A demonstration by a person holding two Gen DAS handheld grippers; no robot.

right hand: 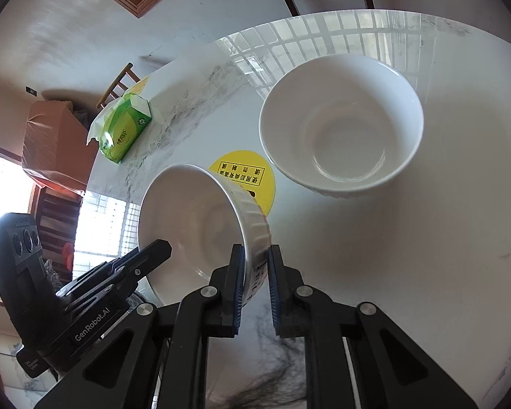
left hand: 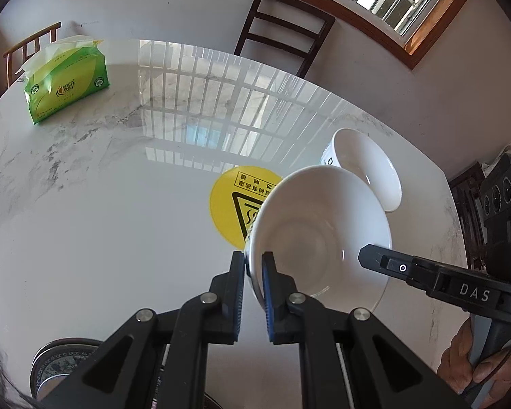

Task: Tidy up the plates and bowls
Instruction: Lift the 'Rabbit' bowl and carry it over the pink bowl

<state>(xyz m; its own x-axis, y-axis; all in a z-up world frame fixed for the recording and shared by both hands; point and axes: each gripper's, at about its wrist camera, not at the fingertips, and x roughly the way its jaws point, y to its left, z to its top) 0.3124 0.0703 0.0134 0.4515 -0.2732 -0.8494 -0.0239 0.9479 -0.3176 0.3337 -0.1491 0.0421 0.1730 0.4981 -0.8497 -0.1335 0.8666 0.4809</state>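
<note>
We held the near white bowl (left hand: 318, 238) tilted above the marble table (left hand: 102, 204), the left gripper (left hand: 253, 289) and the right gripper (right hand: 255, 286) each closed on opposite rims, probably to nest it into the second bowl (right hand: 340, 129) just beyond.

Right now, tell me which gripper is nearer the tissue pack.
Left. The left gripper clamps the bowl by the rim on the side facing the tissue pack. The right gripper clamps the opposite rim, farther from the pack.
</note>
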